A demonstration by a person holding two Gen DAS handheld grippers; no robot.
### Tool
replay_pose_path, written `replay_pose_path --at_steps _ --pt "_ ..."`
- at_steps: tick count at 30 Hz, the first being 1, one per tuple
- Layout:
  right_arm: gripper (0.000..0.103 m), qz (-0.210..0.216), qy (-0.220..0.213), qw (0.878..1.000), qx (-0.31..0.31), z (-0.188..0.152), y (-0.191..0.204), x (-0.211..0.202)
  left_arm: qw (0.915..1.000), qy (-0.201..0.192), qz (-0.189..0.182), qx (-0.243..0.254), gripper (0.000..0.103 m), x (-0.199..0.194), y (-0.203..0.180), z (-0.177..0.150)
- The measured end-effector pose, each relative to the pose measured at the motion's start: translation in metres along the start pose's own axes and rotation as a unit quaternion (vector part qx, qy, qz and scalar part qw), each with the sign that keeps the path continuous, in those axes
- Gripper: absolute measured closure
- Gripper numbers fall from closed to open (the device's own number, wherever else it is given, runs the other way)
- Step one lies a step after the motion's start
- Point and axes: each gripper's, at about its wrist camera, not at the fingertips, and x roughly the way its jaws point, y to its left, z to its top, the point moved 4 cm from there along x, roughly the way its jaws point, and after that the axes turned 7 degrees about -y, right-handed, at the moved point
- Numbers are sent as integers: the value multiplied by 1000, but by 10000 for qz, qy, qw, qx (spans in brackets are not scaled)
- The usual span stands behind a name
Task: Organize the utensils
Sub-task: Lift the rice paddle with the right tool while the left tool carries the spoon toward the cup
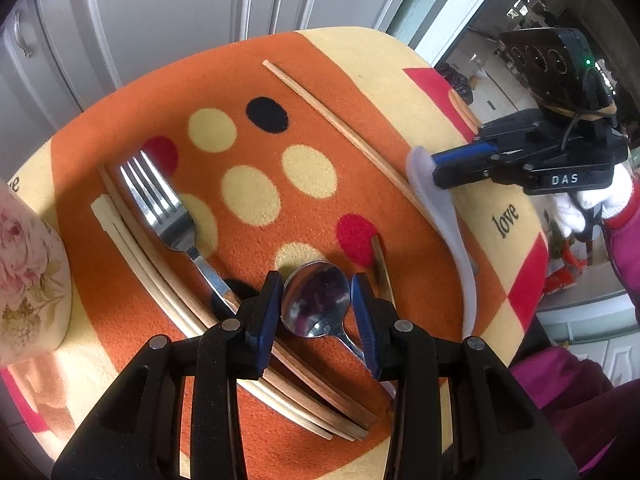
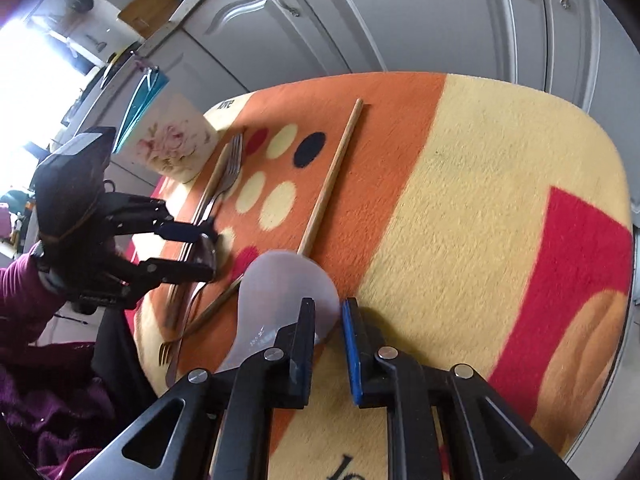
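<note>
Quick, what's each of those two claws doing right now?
Left gripper: fingers either side of the metal spoon bowl; gripping or not, cannot tell.
Right gripper: closed on the white spoon rim.

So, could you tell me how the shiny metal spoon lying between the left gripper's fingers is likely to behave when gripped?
The shiny metal spoon looks rigid, so it should not flex. Its polished, rounded bowl seems slippery: the left gripper may squeeze it out of its open jaws. Lying across the wooden chopsticks, it may rock or pivot.
</note>
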Motion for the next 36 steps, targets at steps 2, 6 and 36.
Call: replay_pose_path --at_steps 2,6,36 --pt "83 25 -128 9999 -19 1 -2 -4 10000 -15 -17 -32 69 0 1 0" --pt "64 53 -245 9997 -62 7 -4 -3 10000 -26 -16 -30 67 1 0 -1" --pt "100 -382 -881 9931 -671 37 66 -60 9786 -1852 507 -736 101 -127 14 24"
